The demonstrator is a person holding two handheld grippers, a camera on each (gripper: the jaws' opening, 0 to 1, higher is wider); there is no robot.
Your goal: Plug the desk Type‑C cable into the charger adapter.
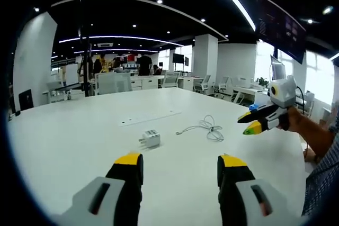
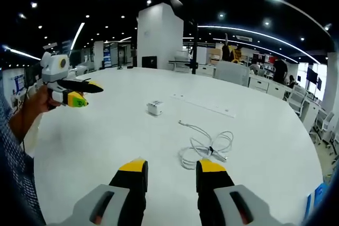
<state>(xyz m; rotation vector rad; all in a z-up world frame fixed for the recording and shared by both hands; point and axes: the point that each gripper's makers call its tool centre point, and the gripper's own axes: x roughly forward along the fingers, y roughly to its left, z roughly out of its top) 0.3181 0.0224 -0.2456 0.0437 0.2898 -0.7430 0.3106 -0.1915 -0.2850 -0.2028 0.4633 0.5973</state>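
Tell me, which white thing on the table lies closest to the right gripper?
The coiled cable, just beyond the right gripper; the boxy charger sits farther off.

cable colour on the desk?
White. The coiled cable shows best in the right gripper view, lying on the white table just ahead of the jaws.

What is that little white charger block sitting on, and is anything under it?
The charger adapter rests directly on the white table, apart from the coiled cable. Nothing shows beneath it; the patch of tabletop under it is covered.
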